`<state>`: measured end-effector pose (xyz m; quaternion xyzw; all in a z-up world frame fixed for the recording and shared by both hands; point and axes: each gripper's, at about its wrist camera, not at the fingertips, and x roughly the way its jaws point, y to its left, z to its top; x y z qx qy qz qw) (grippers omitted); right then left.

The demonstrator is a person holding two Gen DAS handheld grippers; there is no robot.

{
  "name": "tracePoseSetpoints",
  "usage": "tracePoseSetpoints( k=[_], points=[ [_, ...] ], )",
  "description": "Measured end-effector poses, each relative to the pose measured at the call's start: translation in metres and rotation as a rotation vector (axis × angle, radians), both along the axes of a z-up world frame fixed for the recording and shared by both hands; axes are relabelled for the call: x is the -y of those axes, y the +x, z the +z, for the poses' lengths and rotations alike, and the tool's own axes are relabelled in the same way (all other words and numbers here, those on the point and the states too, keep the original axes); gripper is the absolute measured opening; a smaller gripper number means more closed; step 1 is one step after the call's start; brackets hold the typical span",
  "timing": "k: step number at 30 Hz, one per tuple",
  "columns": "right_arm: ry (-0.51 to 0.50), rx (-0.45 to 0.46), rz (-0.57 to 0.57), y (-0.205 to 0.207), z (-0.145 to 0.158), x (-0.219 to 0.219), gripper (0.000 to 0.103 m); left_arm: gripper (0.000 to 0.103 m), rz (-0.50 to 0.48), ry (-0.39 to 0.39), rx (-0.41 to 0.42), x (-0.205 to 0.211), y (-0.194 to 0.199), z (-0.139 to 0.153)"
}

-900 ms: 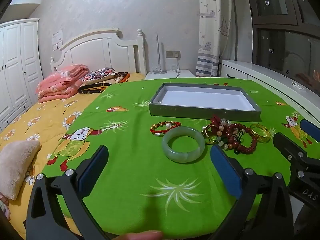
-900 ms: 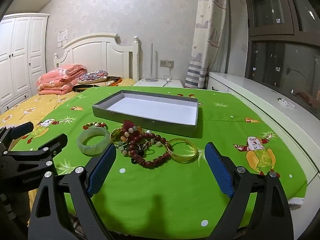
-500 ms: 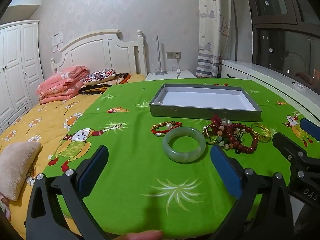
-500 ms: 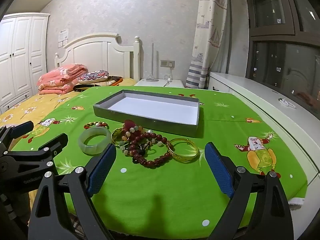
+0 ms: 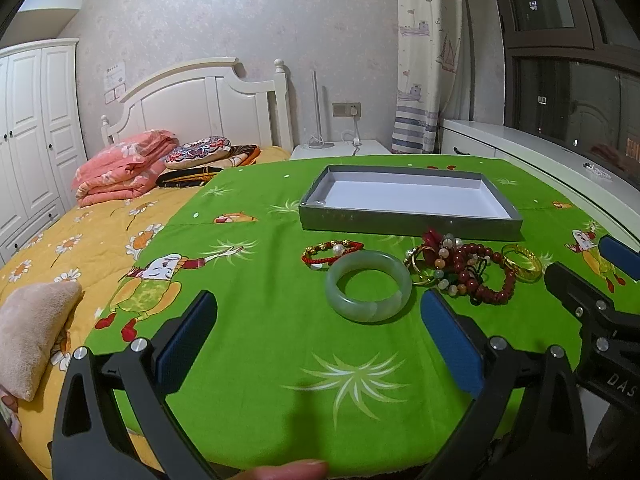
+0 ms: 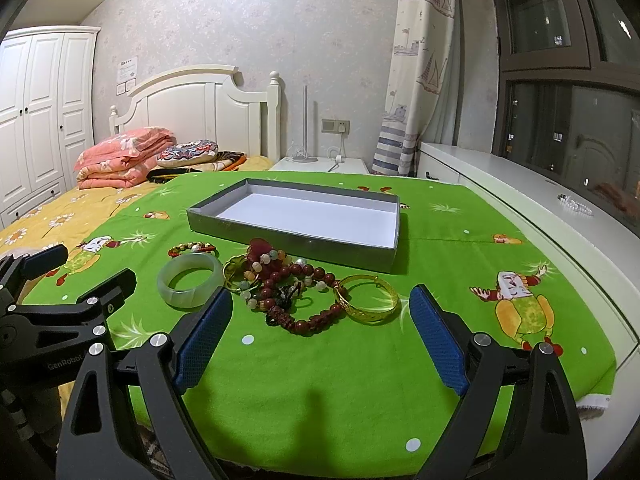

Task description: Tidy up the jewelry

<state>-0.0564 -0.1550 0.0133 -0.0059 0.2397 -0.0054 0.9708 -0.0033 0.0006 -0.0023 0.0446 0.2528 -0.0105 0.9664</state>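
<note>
A: So, biggest first: what lies under both claws?

B: A green cloth (image 6: 360, 380) with cartoon prints, spread over the table. The left gripper (image 5: 318, 316) and the right gripper (image 6: 320, 308) both hover above its near edge, each with its blue pads spread wide and nothing between them.

A: And beyond them?

B: A shallow grey tray (image 6: 296, 236) with a white floor, straight ahead of the right gripper and ahead and to the right of the left one. I see no jewelry inside it; a small clear speck sits in its near-left corner in the left view, too small to name.

A: Where is the jewelry, then?

B: All on the cloth, between the claws and the tray. A pale green jade bangle (image 5: 368, 291) lies flat just ahead of the left gripper, nearer its right finger. In the right view it sits ahead of the left finger (image 6: 202, 340).

A: Next in size?

B: A tangled heap of dark red bead bracelets (image 6: 296, 292), mixed with paler beads and a red tassel, just ahead of the right gripper's opening. Its left side touches a thin gold ring bracelet (image 6: 236, 276) beside the bangle.

A: Smaller still?

B: A gold bangle (image 6: 367, 298) touching the heap's right side, just ahead of the right finger. Then a red cord bracelet (image 5: 332, 251) with gold and white beads, just behind the jade bangle.
</note>
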Motion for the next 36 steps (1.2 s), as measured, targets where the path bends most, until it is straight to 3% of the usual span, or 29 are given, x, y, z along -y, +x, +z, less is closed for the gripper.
tracePoseSetpoints(
  k=[36],
  points=[
    [0.025,-0.010,-0.008,0.003,-0.003,0.006,0.084,0.099,-0.001,-0.023,-0.027,-0.005,0.002,-0.003]
  ],
)
